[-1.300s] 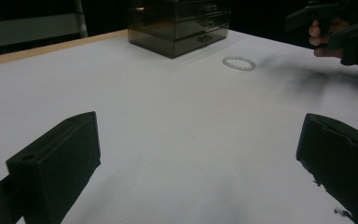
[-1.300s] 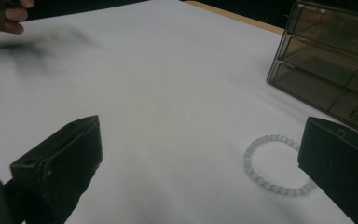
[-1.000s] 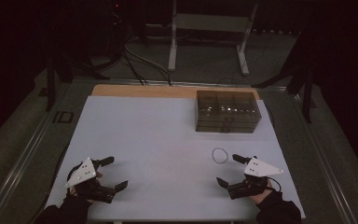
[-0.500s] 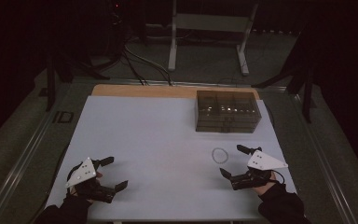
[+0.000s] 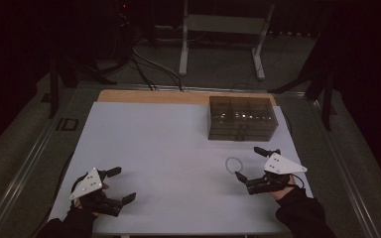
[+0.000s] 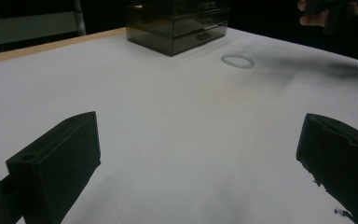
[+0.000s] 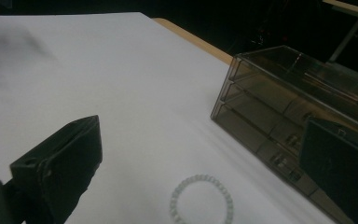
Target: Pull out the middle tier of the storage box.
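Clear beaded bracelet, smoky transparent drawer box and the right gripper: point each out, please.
Clear beaded bracelet (image 7: pixel 202 201): right gripper view, on the beads of its near left arc.
Smoky transparent drawer box (image 5: pixel 242 118): high view, middle of its top.
Right gripper (image 5: pixel 252 162): high view, midway between its open fingertips.

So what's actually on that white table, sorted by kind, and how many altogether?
Grippers: 2, left and right, both open
Drawer box: 1, smoky clear plastic
Bead ring: 1, pale, flat on the table
Total: 4
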The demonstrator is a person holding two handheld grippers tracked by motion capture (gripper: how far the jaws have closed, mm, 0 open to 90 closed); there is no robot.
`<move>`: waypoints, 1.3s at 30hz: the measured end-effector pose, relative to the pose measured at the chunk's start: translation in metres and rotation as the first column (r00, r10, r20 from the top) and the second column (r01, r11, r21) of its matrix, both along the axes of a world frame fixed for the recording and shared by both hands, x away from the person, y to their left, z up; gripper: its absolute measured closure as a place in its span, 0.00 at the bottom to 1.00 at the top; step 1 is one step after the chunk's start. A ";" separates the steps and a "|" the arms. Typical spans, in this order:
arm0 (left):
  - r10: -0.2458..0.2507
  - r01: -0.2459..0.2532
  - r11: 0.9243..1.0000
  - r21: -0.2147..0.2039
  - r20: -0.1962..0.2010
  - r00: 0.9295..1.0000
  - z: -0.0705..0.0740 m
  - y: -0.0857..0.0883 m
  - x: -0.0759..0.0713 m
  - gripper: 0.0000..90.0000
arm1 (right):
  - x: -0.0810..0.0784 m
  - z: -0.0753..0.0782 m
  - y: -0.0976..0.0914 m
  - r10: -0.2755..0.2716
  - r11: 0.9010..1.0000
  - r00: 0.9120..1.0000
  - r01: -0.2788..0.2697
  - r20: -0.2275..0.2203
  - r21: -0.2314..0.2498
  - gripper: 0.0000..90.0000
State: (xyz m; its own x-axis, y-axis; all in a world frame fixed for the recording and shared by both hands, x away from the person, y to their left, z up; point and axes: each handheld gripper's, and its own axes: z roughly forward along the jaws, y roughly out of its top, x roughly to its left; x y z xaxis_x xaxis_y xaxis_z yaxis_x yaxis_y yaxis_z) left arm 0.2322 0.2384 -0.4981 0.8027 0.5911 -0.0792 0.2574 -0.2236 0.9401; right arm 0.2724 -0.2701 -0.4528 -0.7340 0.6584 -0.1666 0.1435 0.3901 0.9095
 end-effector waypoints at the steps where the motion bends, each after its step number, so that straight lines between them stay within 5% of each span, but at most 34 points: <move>1: 0.002 -0.002 1.000 -0.002 0.000 1.000 0.000 0.000 0.000 0.01 | 0.002 0.001 0.000 -0.005 1.000 1.000 0.005 0.012 -0.007 0.00; 23: 0.015 -0.015 1.000 -0.006 -0.003 1.000 0.000 0.002 -0.001 0.01 | 0.027 0.009 -0.004 -0.036 0.996 0.995 0.043 0.089 -0.078 0.00; 34: 0.016 -0.016 1.000 -0.004 -0.005 1.000 0.000 0.003 -0.001 0.01 | 0.041 0.004 -0.006 -0.047 0.989 0.991 0.063 0.127 -0.131 0.00; 39: 0.016 -0.016 1.000 -0.005 -0.004 1.000 0.000 0.002 -0.002 0.01 | 0.048 -0.001 -0.005 -0.054 0.979 0.989 0.079 0.136 -0.189 0.00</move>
State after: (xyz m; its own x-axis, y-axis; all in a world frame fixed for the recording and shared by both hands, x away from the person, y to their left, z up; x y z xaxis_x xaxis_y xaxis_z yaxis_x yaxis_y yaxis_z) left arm 0.2306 0.2407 -0.4984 0.7931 0.6031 -0.0852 0.2645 -0.2150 0.9401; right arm 0.3201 -0.2749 -0.4538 -0.6537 0.6509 -0.3860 0.0610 0.5538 0.8304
